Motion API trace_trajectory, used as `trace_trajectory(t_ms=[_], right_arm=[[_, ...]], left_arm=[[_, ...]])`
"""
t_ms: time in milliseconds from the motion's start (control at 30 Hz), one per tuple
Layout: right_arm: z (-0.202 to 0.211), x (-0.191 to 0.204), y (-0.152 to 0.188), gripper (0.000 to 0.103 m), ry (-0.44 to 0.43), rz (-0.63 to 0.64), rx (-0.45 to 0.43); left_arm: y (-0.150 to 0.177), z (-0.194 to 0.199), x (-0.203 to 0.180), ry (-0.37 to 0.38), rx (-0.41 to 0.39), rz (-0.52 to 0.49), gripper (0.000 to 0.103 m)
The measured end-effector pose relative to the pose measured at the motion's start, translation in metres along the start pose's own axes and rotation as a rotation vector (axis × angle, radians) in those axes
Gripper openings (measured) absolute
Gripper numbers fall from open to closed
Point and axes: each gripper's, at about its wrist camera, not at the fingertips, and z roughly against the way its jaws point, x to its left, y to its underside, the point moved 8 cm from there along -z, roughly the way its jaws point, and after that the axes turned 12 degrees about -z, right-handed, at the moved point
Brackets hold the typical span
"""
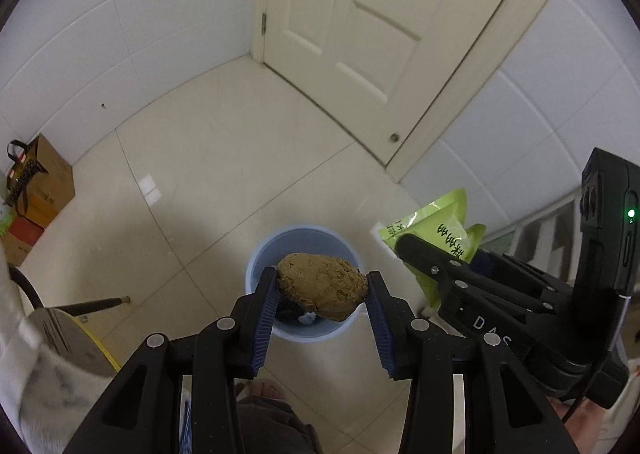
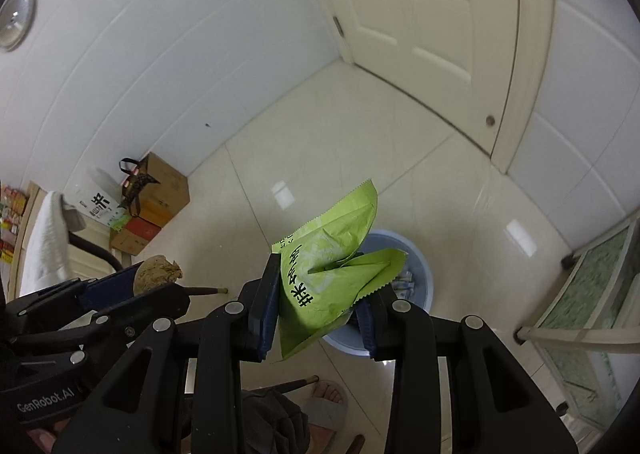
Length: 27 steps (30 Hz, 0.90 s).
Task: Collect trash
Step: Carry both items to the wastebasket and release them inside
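We hold a crumbly brown lump [image 1: 322, 286] firmly across its middle in our left claw [image 1: 322, 292] and a light, slippery green wrapper [image 2: 332, 278] in our right claw [image 2: 318, 304], both above the blue bin [image 1: 260, 254]

The left gripper [image 1: 322, 286] points steeply downward, its two blue-padded fingers [image 1: 264, 318] clamped on a brown lump [image 1: 322, 286] pinched at their tips. At its 3 o'clock the right gripper [image 2: 320, 294] tilts down the same way, jaws pressed on a crumpled green packet [image 2: 328, 274] that sticks up past the fingertips. Seen from the right wrist, the left gripper lies at 9 o'clock. The person's sandalled foot [image 2: 326, 400] shows at 6 o'clock.
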Motion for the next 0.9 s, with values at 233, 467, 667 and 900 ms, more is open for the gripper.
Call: trace_trajectory(t_ms=[233, 467, 667, 900], right_arm=[[-0.022, -0.018, -0.007, 0.05, 0.001, -0.08, 0.034], [-0.013, -0.032, -0.012, 0.103, 0.007, -0.165, -0.012], [0.01, -0.028, -0.009, 0.103, 0.021, -0.163, -0.044], [0.06, 0.005, -0.007, 0.103, -0.022, -0.125, -0.116]], left_arm=[[-0.009, -0.024, 0.023, -0.081, 0.043, -0.023, 0.079], [-0.018, -0.026, 0.031, -0.132, 0.02, 0.002, 0.094], [-0.003, 0.008, 0.021, -0.193, -0.062, -0.009, 0.1], [0.03, 0.066, -0.015, -0.231, -0.169, 0.014, 0.1]])
